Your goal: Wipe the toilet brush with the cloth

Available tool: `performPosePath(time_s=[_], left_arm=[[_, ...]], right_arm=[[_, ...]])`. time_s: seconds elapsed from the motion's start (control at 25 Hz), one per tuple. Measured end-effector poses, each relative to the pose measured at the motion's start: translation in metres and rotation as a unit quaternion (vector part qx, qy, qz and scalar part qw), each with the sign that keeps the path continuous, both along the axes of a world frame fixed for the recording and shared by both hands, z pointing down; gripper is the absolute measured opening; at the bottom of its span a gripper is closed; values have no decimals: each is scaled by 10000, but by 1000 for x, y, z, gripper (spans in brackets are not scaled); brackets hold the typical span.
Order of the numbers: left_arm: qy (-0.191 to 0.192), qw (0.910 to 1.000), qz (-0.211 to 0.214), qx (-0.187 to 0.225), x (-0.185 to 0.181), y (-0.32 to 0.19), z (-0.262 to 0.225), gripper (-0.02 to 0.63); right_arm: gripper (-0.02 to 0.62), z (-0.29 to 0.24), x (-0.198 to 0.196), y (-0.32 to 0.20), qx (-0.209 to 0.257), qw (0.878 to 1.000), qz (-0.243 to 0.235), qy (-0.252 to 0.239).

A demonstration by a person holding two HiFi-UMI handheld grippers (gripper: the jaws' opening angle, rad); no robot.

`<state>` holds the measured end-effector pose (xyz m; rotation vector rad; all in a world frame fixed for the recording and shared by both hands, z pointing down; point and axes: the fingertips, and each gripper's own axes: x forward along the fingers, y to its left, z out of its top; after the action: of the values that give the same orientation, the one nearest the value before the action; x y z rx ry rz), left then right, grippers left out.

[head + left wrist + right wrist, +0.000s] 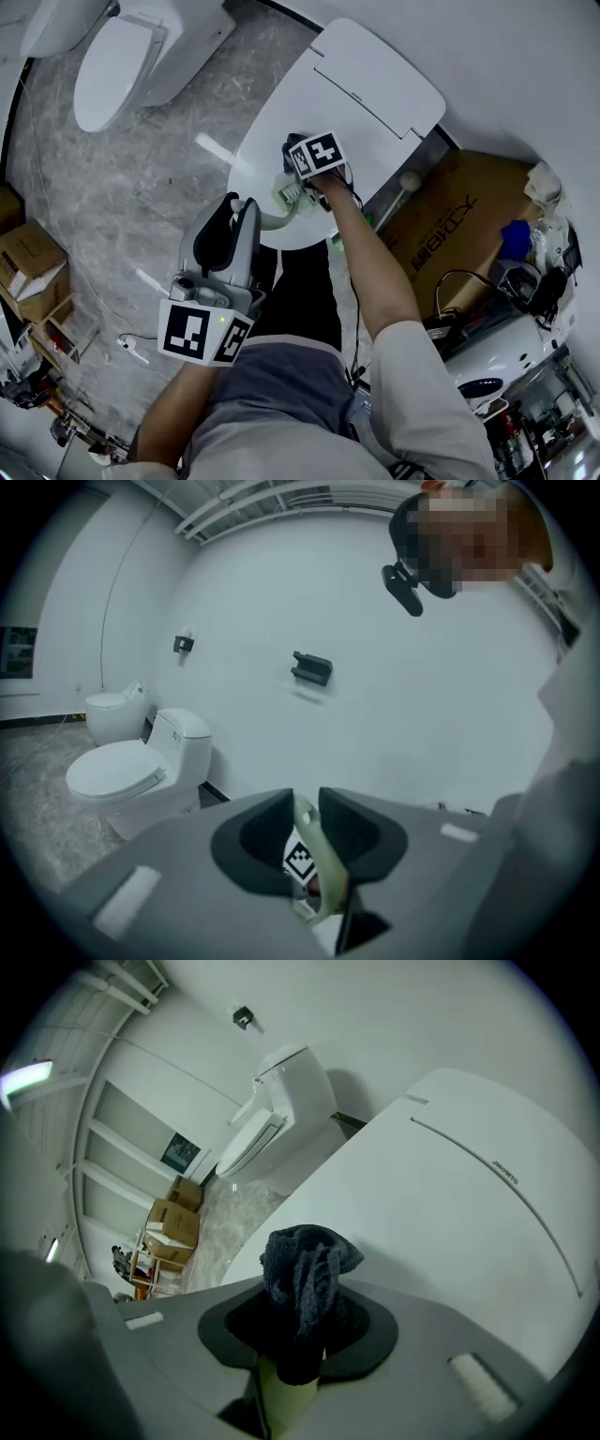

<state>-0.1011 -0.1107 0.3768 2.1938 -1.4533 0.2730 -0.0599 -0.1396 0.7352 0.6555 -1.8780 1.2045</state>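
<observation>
Lid of the large white oval toilet [384, 80] is lying at twelve o'clock in the head view. Left gripper [302, 841] is clenching the pale green curved plastic toilet brush [274, 221], its long axis running toward two o'clock to the right gripper [298, 1321], which is grasping the dark grey bunched cloth [305, 1274] over that handle
</observation>
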Motion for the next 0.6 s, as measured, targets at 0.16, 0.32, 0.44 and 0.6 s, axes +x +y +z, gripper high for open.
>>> performPosePath(time_s=[0.16,0.32,0.44,0.6], left_arm=[[-7,10000,24,20,1,-1,0,0],[-12,10000,42,35,1,-1,1,0],[-34,10000,55,36,1,-1,0,0],[-46,10000,57,52,2,-1,0,0]], right_arm=[[106,5,11,-2,-78,9986,518,-9],[107,8,24,0,-183,9951,970,-48],[107,9,33,1,-217,9916,1277,-66],[109,11,42,4,-306,9845,1714,-187]])
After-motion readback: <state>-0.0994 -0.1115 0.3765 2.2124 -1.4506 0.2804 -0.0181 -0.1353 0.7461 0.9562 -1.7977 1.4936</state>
